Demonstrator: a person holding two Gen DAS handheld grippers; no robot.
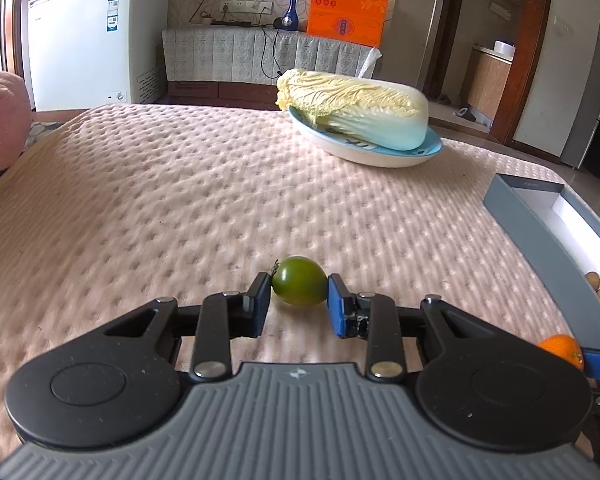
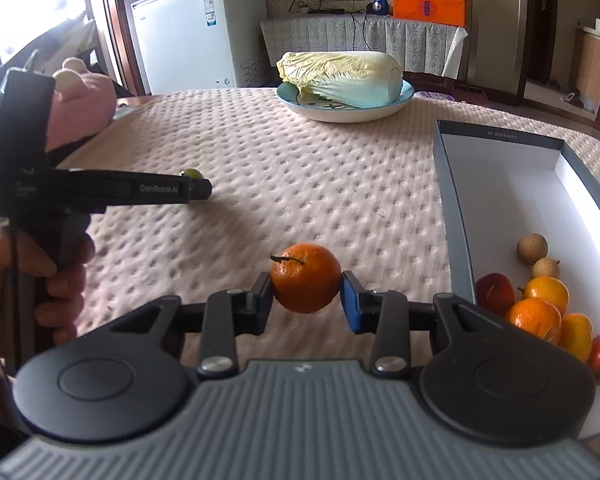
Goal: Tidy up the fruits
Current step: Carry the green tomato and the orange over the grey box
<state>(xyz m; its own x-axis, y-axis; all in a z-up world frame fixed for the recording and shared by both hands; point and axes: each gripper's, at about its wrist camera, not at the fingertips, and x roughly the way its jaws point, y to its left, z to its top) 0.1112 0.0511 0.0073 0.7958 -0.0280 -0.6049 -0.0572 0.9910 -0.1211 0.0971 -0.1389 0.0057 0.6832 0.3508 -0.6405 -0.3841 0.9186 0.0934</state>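
Background only: pale napa cabbage [image 1: 356, 110] lying on a shallow blue-and-white ceramic plate [image 1: 430, 148] at the far side of the pink quilted tabletop [image 1: 160, 184]. Behind the cabbage: low cabinet draped in grey patterned cloth [image 1: 236, 54], with a cobalt blue glass bottle [image 1: 292, 12] and an orange cardboard box [image 1: 348, 10] on top. Left of that cabinet: white chest freezer [image 1: 96, 40]. Pink plush cushion [image 1: 0, 124] at the tabletop's left edge.

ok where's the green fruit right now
In the left wrist view, the green fruit sits on the pink cloth, gripped by the left gripper, well short of the cabbage plate.
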